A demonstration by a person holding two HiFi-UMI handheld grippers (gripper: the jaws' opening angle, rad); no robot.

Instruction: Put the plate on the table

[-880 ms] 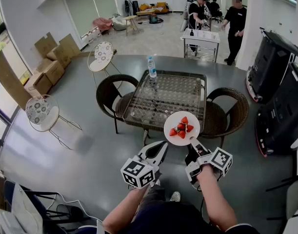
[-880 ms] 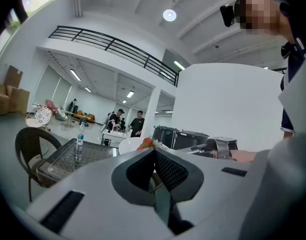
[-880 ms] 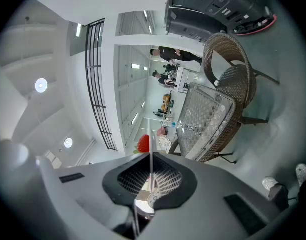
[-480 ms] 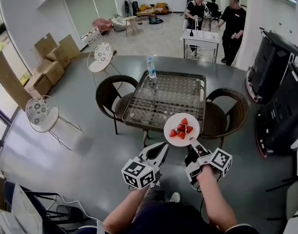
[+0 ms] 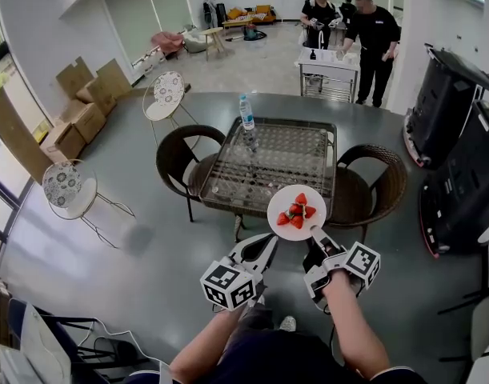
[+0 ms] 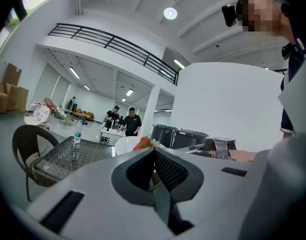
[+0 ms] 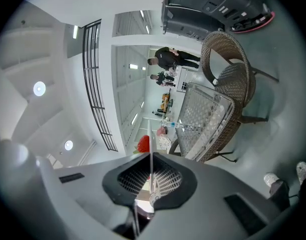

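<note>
A white plate (image 5: 297,213) with several strawberries (image 5: 297,212) hangs in the air over the near edge of the glass-topped wicker table (image 5: 268,162). My right gripper (image 5: 314,237) is shut on the plate's near rim. In the right gripper view the plate (image 7: 151,149) shows edge-on as a thin white line between the pads of the right gripper (image 7: 151,176), with a strawberry (image 7: 144,144) beside it. My left gripper (image 5: 268,243) floats just left of the plate, shut on nothing. From the left gripper (image 6: 154,154) I see the plate (image 6: 126,145) ahead and the table (image 6: 67,156) to the left.
A water bottle (image 5: 246,112) stands at the table's far left corner. Wicker chairs flank the table at left (image 5: 178,154) and right (image 5: 374,184). Black machines (image 5: 452,134) stand at the right. Round patterned chairs (image 5: 64,184), cardboard boxes (image 5: 84,102) and people at a cart (image 5: 328,64) lie farther off.
The plate and both grippers have drifted only a hair to the left. The people at the far cart have shifted left.
</note>
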